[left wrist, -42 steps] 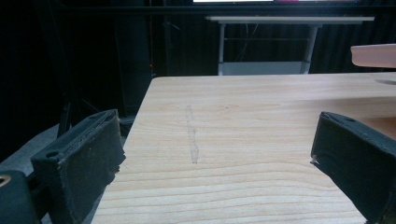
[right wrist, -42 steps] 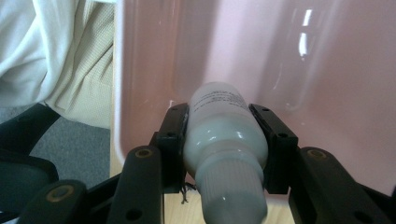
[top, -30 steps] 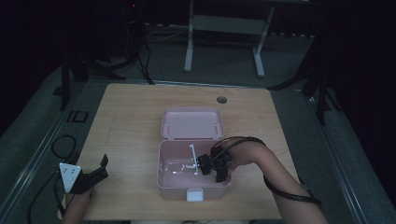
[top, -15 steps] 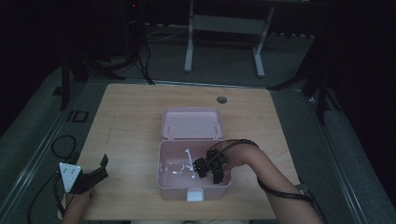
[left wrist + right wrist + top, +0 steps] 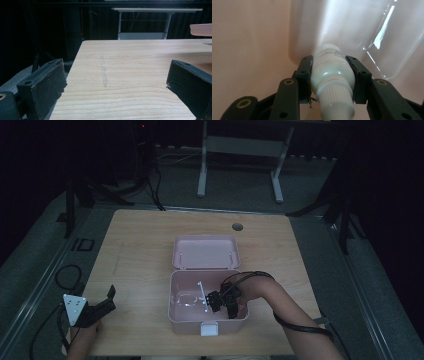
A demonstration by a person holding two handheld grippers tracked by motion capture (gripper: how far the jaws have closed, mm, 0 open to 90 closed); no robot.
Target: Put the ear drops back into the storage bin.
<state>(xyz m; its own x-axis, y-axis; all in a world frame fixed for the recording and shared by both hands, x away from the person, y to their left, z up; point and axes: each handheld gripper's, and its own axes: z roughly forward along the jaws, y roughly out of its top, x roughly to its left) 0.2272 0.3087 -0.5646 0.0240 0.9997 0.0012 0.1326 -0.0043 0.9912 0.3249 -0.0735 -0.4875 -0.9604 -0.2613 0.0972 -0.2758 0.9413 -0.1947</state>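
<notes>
An open pink box sits near the front middle of the wooden table, its lid tipped back. My right gripper reaches down inside the box. In the right gripper view it is shut on a small white bottle with a ribbed white cap, held lengthwise between the pads over the pink box floor. A clear plastic insert lies in the box beside it. My left gripper rests at the table's front left corner, open and holding nothing.
A round cable hole marks the table's far edge. A faint scuff runs along the wood ahead of the left gripper. Beyond the table, on a dark floor, stands a metal desk frame. Cables lie off the left edge.
The right gripper has sunk lower into the pink box with the bottle in it. The left gripper has stayed where it was.
</notes>
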